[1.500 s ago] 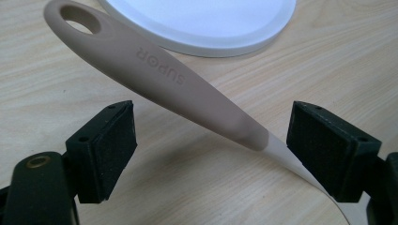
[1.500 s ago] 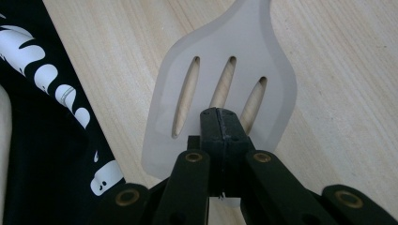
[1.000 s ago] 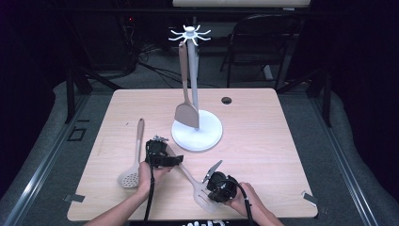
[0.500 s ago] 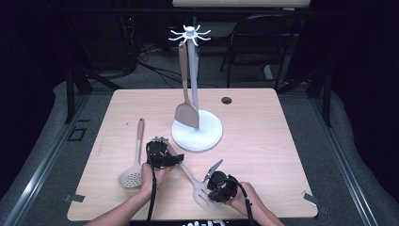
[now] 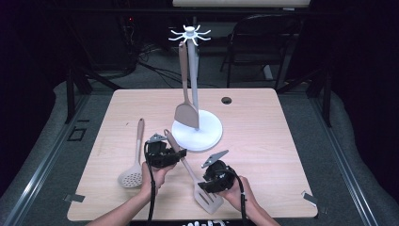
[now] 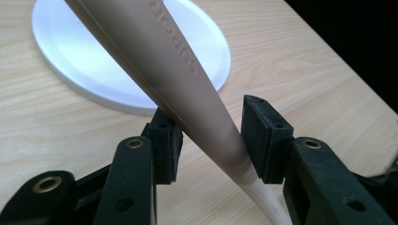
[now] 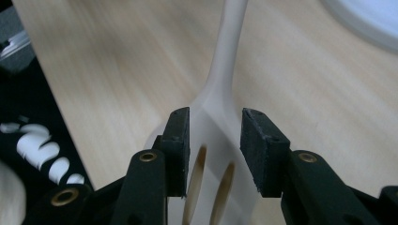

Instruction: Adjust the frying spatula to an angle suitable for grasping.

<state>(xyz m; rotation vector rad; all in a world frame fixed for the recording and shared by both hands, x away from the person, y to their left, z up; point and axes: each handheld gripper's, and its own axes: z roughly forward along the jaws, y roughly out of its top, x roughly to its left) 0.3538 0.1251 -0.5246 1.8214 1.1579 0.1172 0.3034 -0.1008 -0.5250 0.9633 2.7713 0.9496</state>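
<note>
Left gripper view: spatula handle [image 6: 187,89] between gripper [image 6: 211,140] pads

Dark rm, chair [image 5: 263,42] (folding), grey floor [image 5: 362,155]

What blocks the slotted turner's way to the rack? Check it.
Nothing visible. The left claw, jaws just closing, grips the slotted turner by its handle, beside the rack. A spatula hangs from one hook; others look free.
</note>
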